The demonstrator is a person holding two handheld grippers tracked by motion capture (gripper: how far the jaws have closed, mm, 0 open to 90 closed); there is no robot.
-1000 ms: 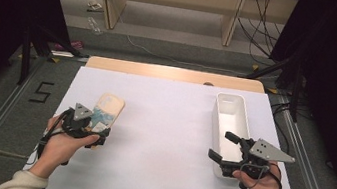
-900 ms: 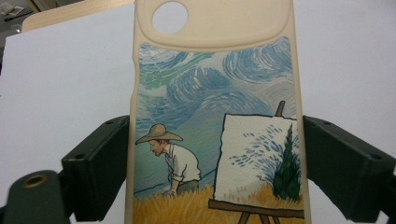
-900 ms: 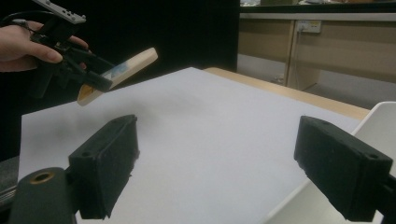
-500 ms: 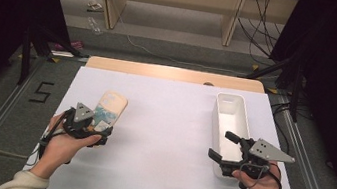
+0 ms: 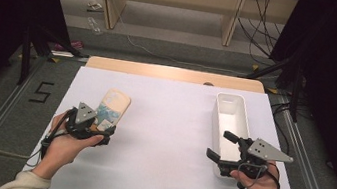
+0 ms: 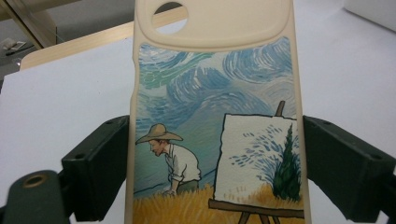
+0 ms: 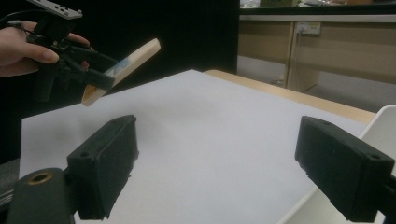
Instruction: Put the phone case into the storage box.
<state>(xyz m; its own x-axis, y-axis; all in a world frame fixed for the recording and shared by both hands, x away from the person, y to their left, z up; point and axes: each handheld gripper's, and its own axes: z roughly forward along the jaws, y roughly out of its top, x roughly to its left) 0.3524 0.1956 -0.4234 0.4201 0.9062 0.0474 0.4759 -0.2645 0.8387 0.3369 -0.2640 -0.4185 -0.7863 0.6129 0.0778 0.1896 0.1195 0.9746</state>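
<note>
Your left gripper (image 5: pixel 100 132) held the phone case (image 6: pixel 215 116) by its two long sides, low down, lifted off the table (image 5: pixel 167 124). It looked light, thin, bendy and smooth, so it could slip. Your right gripper (image 7: pixel 224 158) stood wide with nothing between its jaws, just beside the white bin (image 5: pixel 230 115).

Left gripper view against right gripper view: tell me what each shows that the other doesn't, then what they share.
Left gripper view: the printed back of the phone case, a painter in a straw hat beside an easel under a swirled sky, with the left gripper clamped on its cream edges.

Right gripper view: the case seen edge-on, lifted off the table and tilted, the left hand, and the right gripper open with nothing between its jaws.

Both: the phone case, the white table and the white bin.
</note>
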